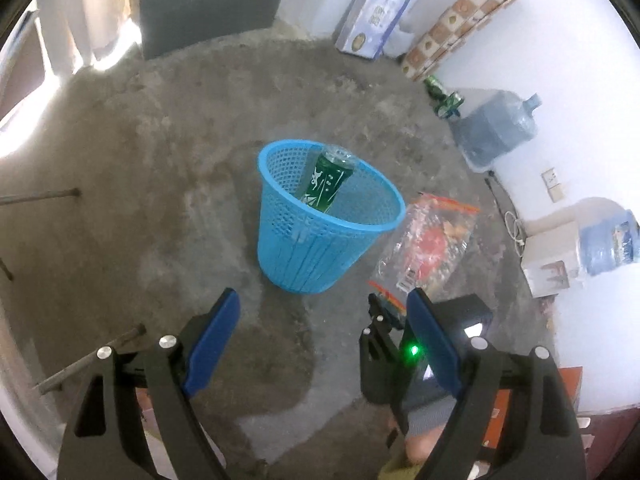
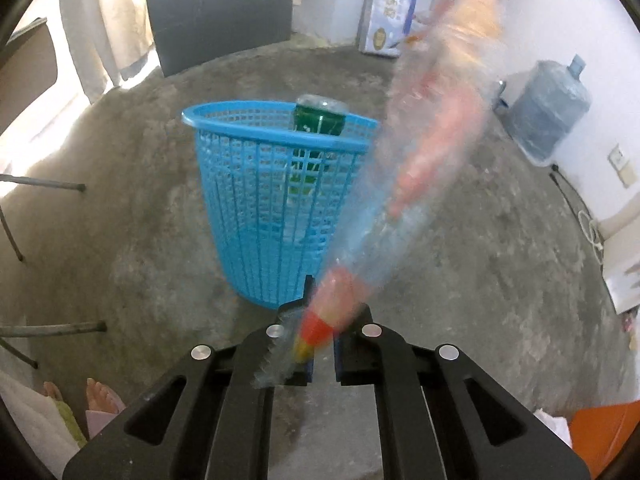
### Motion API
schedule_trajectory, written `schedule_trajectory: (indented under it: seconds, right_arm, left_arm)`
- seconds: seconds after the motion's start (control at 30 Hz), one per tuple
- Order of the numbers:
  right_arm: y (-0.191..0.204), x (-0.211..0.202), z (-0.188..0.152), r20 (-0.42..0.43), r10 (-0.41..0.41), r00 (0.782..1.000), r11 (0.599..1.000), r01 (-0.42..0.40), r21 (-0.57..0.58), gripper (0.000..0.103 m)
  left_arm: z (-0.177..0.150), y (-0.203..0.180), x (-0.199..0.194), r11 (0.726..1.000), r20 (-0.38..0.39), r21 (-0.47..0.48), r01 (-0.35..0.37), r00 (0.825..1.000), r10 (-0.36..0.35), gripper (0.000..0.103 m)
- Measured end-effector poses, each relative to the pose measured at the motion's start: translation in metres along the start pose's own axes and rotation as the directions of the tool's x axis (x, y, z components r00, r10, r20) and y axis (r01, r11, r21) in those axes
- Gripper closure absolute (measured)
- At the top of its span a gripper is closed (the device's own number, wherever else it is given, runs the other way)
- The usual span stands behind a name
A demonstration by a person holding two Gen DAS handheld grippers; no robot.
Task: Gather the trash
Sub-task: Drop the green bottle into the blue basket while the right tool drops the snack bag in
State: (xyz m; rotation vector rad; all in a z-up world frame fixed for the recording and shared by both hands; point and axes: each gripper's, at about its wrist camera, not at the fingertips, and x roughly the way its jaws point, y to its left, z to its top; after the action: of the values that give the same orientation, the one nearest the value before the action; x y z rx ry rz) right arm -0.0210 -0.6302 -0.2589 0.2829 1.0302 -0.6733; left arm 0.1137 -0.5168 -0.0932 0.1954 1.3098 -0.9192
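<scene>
My right gripper (image 2: 320,344) pinches a crinkly, glossy clear-plastic bag (image 2: 424,152) with red print; my left gripper (image 1: 322,320) wears matt blue pads on black plastic arms. The blue plastic mesh basket (image 1: 320,240) holds a shiny green-labelled plastic bottle (image 1: 328,180). The concrete floor (image 1: 160,160) looks rough

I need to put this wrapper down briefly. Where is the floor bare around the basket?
Bare concrete lies left of the blue basket, out to the metal legs, and beyond it toward the dark panel. The wall side is crowded: water jugs, boxes.
</scene>
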Motion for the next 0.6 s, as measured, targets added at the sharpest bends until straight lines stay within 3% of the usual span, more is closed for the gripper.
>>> schedule_trajectory:
  seconds: [0.2, 0.3, 0.43, 0.6]
  right_arm:
    - [-0.001, -0.011, 0.001, 0.042, -0.023, 0.999, 0.999, 0.025, -0.046, 0.101]
    - [-0.002, -0.013, 0.013, 0.047, -0.028, 0.998, 0.998, 0.031, -0.062, 0.101]
    - [-0.004, -0.014, 0.033, 0.051, -0.020, 0.999, 0.995, 0.025, -0.102, 0.102]
    - [-0.001, 0.011, 0.052, -0.051, 0.056, 0.997, 0.996, -0.059, -0.071, 0.102]
  left_arm:
    - [-0.033, 0.003, -0.048, 0.993, 0.044, 0.107, 0.041, 0.998, -0.046, 0.020]
    - [-0.051, -0.004, -0.070, 0.987, 0.071, 0.162, 0.024, 0.997, -0.036, 0.020]
    - [-0.082, -0.018, -0.095, 0.959, 0.050, 0.269, 0.088, 0.993, -0.105, 0.020]
    - [-0.112, -0.012, -0.116, 0.946, 0.034, 0.294, 0.136, 0.988, -0.152, 0.020]
